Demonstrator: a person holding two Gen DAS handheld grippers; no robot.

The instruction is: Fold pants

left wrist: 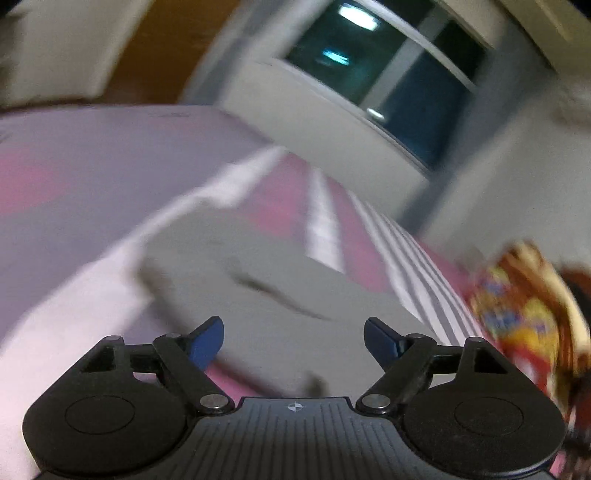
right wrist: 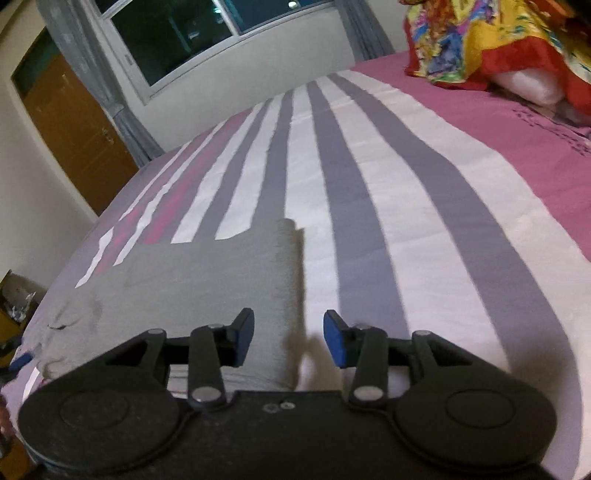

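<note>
Grey pants point(right wrist: 207, 280) lie folded in a flat rectangle on the striped bedspread point(right wrist: 369, 192). In the blurred left wrist view they show as a grey patch point(left wrist: 258, 266) just beyond the fingers. My left gripper point(left wrist: 293, 339) is open and empty, held over the near part of the pants. My right gripper point(right wrist: 288, 341) is open and empty, straddling the right edge of the folded pants. A blue fingertip point(right wrist: 22, 360) of the other gripper shows at the far left by the pants' end.
The bed has a pink sheet point(right wrist: 517, 147) on the right. A bright yellow and red cloth pile point(right wrist: 480, 40) lies at its far right corner, also in the left wrist view point(left wrist: 517, 314). A window point(right wrist: 192, 33) and a brown door point(right wrist: 74, 125) are beyond the bed.
</note>
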